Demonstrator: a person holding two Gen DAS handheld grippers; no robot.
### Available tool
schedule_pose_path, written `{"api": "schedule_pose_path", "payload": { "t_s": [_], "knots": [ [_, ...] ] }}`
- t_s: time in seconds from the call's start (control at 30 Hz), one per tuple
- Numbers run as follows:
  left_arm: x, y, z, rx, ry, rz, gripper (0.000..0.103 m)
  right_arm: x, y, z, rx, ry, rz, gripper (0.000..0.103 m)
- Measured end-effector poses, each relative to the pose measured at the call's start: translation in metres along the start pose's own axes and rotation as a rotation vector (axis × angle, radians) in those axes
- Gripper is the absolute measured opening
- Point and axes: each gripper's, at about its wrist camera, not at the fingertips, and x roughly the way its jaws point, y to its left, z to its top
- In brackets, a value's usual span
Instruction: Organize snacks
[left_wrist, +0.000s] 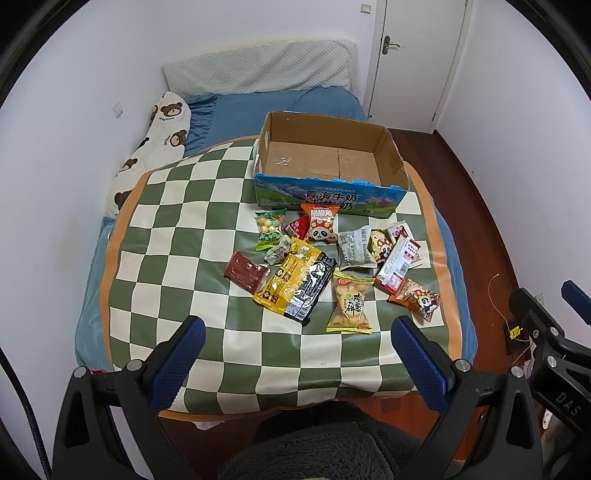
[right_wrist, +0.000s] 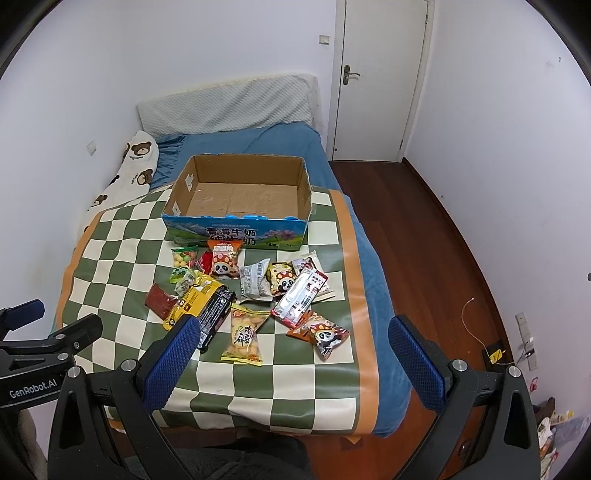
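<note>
Your left gripper (left_wrist: 297, 345) hangs over the near edge of the checkered mat (left_wrist: 177, 221) with its blue fingers (left_wrist: 181, 365) spread wide and nothing between them. Your right gripper (right_wrist: 293, 345) is the same: fingers (right_wrist: 417, 365) apart, empty, held above the near half of the mat.

The snacks (right_wrist: 251, 295) lie in a loose heap on the mat, just in front of the cardboard box (right_wrist: 236, 232), which sits open-topped at the mat's far side on the bed (right_wrist: 258, 144). The box floor shows bare cardboard.

Several packets overlap, so you cannot count them exactly. The yellow-and-black bag (left_wrist: 295, 284) covers part of the dark red packet (left_wrist: 243, 271) and a small greenish one beside it. In the right wrist view your left finger hides the near end of that yellow-and-black bag. The panda packet (left_wrist: 321, 225) touches the box front and covers some of its printing. The small print on the silver wrappers (left_wrist: 352, 247) is unreadable.
</note>
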Motion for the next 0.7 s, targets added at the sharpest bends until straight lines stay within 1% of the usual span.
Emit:
{"api": "schedule_pose_path", "payload": {
  "t_s": [0.4, 0.7],
  "knots": [
    [0.0064, -0.0004, 0.0097, 0.011, -0.003, -0.006, 0.103, 0.0021, 0.0015, 0.0036, 0.003, -0.001, -0.002, 0.103],
    [0.0071, -0.0006, 0.0097, 0.011, -0.003, -0.006, 0.103, 0.0046, 0.0033, 0.0063, 0.007, 0.004, 0.001, 0.103]
  ]
}}
